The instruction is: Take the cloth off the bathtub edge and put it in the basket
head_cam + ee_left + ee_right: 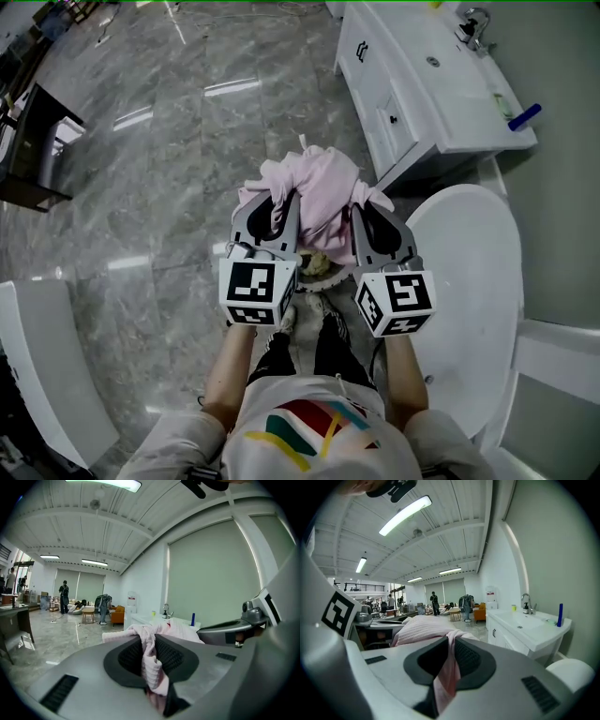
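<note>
A pink cloth (314, 192) hangs in the air between my two grippers, over the floor in front of the person's legs. My left gripper (278, 217) is shut on its left part; the left gripper view shows a fold of the cloth (151, 660) pinched between the dark pads. My right gripper (361, 222) is shut on its right part, and the cloth (446, 674) runs down between the pads there too. The white bathtub (473, 281) lies at the right. Under the cloth a bit of a woven basket (317, 270) peeks out, mostly hidden.
A white vanity with a sink (427, 80) and tap (473, 28) stands at the upper right, a blue bottle (525, 116) on its corner. A dark stand (33, 150) is at the left. A white panel (42, 366) lies at the lower left. Grey marble floor (169, 122) spreads ahead.
</note>
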